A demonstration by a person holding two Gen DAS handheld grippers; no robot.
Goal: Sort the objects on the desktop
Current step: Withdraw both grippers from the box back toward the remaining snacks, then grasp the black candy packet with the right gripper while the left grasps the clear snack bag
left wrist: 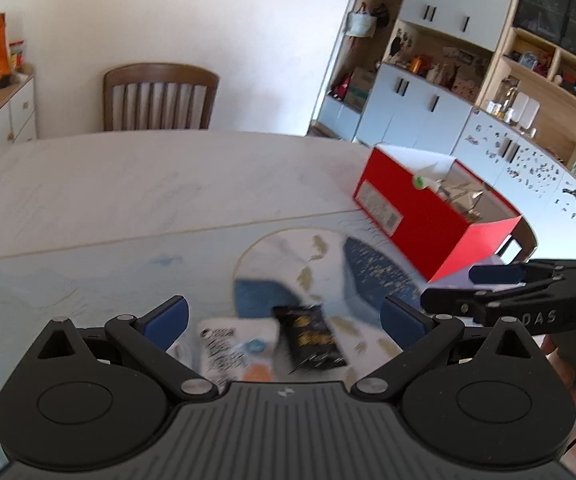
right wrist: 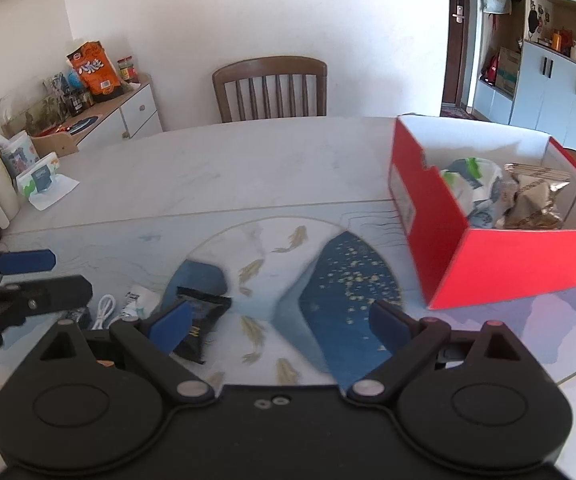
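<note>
Black snack packet [right wrist: 200, 326] light, crinkly, slippery; pinch middle. Left gripper [left wrist: 284, 320], right gripper [right wrist: 280, 320] both wide apart, empty.

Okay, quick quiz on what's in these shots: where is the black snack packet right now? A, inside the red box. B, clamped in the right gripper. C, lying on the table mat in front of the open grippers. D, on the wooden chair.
C: the black snack packet lies flat on the table mat, outside the red box, with the right gripper open and holding nothing.
</note>
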